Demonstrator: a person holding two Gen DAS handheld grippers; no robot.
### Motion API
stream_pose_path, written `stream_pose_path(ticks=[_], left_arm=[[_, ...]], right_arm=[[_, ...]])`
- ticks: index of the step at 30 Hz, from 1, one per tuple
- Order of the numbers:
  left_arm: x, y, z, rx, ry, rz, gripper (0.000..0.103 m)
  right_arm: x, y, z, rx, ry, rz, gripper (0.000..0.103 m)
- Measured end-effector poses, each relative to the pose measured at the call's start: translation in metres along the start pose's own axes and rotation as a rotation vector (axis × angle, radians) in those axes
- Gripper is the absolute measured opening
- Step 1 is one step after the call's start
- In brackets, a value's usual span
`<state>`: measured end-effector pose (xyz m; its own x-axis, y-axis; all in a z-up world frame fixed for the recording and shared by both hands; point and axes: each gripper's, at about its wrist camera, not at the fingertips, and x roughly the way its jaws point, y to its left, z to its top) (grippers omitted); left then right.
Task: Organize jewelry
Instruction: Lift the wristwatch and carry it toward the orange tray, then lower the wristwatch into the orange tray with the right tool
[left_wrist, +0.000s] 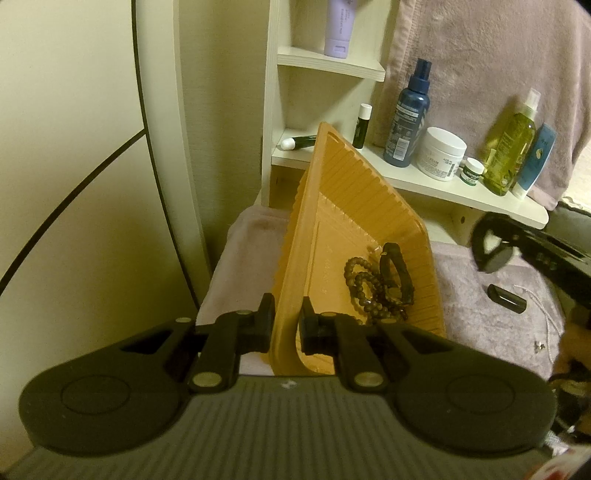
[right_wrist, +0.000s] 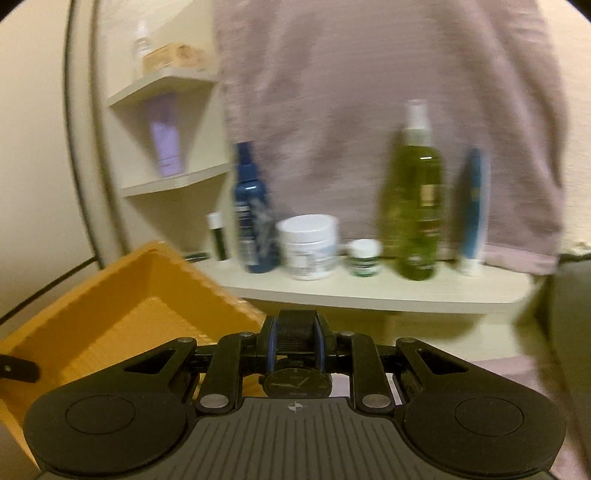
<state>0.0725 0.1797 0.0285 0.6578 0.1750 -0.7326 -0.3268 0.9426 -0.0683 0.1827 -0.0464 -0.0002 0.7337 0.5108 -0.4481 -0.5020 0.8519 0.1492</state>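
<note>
The left claw (left_wrist: 287, 324) was clenched on the near rim of the tray (left_wrist: 332, 206), one finger on each side of the wall. The orange tray was held tilted steeply, its ribbed floor facing right. Inside it, a bead bracelet (left_wrist: 364, 286) and a dark band (left_wrist: 397, 273) lay together against the lower wall.

The right claw (right_wrist: 295, 341) was clenched on the mesh strap of a watch (right_wrist: 293, 382). The watch's dark face hung just below the fingers, close to the camera. The tray lay to the left of this claw, apart from it.

On the towel (left_wrist: 480, 295) covering the bench, right of the tray, lay a small black bar (left_wrist: 506, 299), a white cord (left_wrist: 543, 314) and a tiny stud (left_wrist: 540, 345).

Behind, the shelf (left_wrist: 480, 195) carried a blue spray bottle (left_wrist: 406, 114), a white jar (left_wrist: 441, 153), a small green-labelled jar (left_wrist: 472, 170), a green bottle (left_wrist: 511, 147) and a blue tube (left_wrist: 537, 158). A lilac tube (left_wrist: 338, 27) stood on an upper shelf. The right wrist view was blurred, so labels could not be read.
</note>
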Motion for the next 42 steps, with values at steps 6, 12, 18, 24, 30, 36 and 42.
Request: stream_pose_path(ticks=[6,12,18,24,30,36,42], left_arm=[[0.001,0.001,0.001,0.0,-0.001,-0.001,0.011],[0.001,0.001,0.0,0.0,-0.001,-0.001,0.011],[0.001,-0.001,0.0,0.003,-0.002,0.001,0.011],[0.001,-0.001,0.001,0.001,-0.001,-0.002,0.011],[0.001,0.0,0.001,0.002,0.0,-0.001,0.011],[0.001,-0.001,0.001,0.003,-0.002,-0.003,0.011],[0.001,0.0,0.001,0.002,-0.003,-0.004,0.011]], right_arm=[[0.015,0.028,-0.003,-0.024,0.032,0.066,0.021],[0.026,0.042,-0.008,-0.033,0.064,0.12,0.021],[0.033,0.049,-0.012,-0.032,0.099,0.181,0.021],[0.041,0.056,-0.023,-0.046,0.151,0.211,0.021],[0.042,0.057,-0.028,-0.064,0.166,0.214,0.021],[0.043,0.059,-0.026,-0.089,0.179,0.24,0.021],[0.042,0.061,-0.025,-0.099,0.177,0.23,0.037]])
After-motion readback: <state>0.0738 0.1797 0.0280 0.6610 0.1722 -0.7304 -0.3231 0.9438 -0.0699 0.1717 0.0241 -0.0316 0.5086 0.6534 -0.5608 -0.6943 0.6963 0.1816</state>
